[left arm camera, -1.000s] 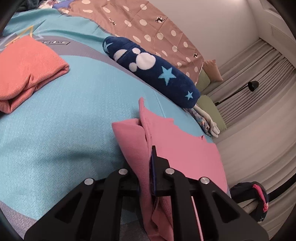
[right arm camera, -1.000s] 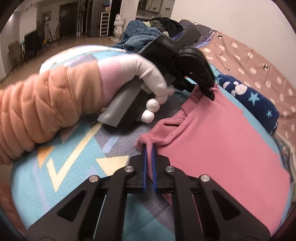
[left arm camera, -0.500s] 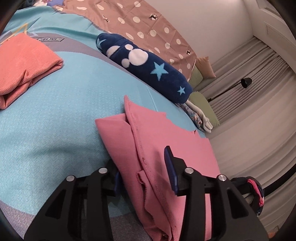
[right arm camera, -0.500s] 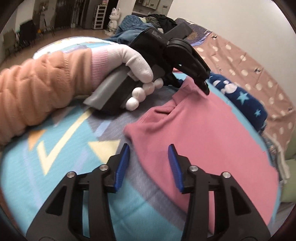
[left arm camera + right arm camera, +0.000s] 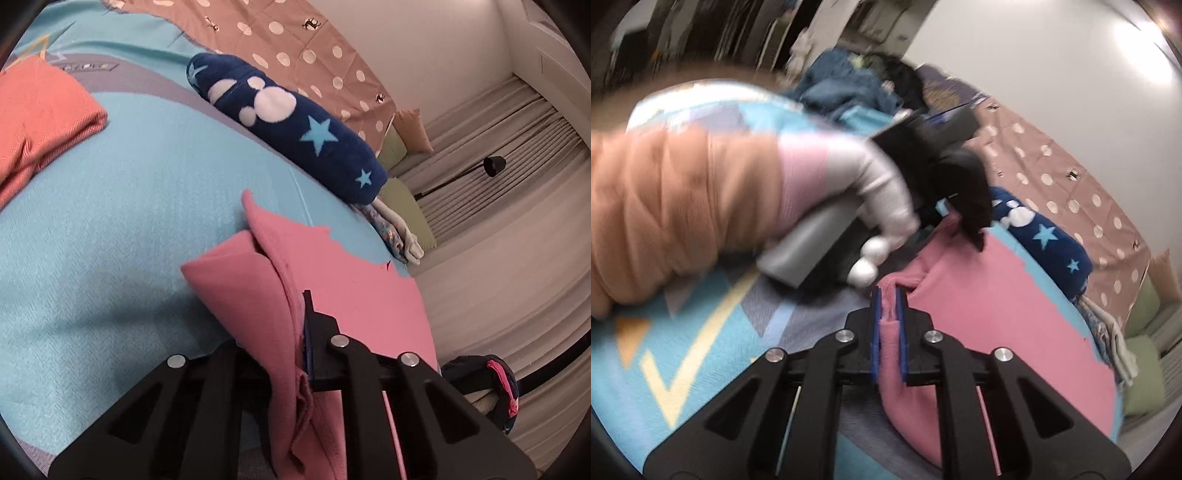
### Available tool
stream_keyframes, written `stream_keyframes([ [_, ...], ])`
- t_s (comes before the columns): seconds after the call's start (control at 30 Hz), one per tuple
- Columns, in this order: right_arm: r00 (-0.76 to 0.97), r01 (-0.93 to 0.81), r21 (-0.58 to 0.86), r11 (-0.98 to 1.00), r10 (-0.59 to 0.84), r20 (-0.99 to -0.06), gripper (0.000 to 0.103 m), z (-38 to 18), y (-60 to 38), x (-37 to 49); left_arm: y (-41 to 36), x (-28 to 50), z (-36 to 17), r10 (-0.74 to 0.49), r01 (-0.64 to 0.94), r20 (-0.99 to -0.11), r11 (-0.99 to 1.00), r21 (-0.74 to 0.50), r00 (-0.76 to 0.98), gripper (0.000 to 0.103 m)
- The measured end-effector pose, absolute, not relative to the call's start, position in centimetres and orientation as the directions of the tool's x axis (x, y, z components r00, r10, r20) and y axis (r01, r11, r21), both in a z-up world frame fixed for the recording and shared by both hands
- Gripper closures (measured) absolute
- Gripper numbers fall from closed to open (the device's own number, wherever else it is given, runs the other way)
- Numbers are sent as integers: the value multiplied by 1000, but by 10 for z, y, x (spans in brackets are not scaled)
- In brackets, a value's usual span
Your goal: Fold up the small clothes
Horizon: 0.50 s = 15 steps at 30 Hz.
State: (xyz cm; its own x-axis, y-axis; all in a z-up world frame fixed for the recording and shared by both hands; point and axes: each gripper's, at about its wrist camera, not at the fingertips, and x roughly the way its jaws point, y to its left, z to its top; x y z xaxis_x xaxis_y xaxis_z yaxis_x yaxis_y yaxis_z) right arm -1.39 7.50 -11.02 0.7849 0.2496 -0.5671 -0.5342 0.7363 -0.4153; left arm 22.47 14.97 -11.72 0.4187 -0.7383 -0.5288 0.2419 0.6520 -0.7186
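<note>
The pink garment (image 5: 369, 306) lay spread on the turquoise bedspread (image 5: 110, 240), filling the lower centre and lower right of the left wrist view. At the bottom centre of that view the left gripper (image 5: 299, 332) was closing on a bunched fold of the garment's edge, the cloth running up between its black fingers and hiding the left one. From the pinch the fabric rose in a raised ridge towards the middle of the frame, ending in a small peak.

In the right wrist view, which was blurred, the right gripper (image 5: 888, 317) sat at the bottom centre with its blue pads (image 5: 874, 332) pressed on a narrow strip of the same pink garment (image 5: 997, 314); the jaws were closing, with the cloth clamped between them. Above it, centre left, a white-gloved hand (image 5: 882, 199) with a peach quilted sleeve (image 5: 676, 206) held the other gripper, whose tips touched the garment's far edge.

A folded orange cloth (image 5: 40, 114) lay in the upper left of the left wrist view, well apart from the pink one. A navy plush roll (image 5: 288, 125) with stars and white dots lay across the upper centre, in front of a brown dotted cover (image 5: 314, 51). No container showed in either view; a heap of dark clothes (image 5: 860, 81) sat loose at the top centre of the right wrist view.
</note>
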Motion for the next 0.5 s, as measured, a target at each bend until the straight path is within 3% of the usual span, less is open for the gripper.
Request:
stream_keyframes([
  [0.23, 776, -497, -247, 832, 299, -555, 95, -78, 36, -7, 127, 222, -79, -724, 294, -533, 676, -676, 438, 94],
  [0.5, 809, -410, -170, 896, 272, -521, 95, -54, -11, -6, 103, 222, -60, -704, 299, -558, 700, -648, 438, 93],
])
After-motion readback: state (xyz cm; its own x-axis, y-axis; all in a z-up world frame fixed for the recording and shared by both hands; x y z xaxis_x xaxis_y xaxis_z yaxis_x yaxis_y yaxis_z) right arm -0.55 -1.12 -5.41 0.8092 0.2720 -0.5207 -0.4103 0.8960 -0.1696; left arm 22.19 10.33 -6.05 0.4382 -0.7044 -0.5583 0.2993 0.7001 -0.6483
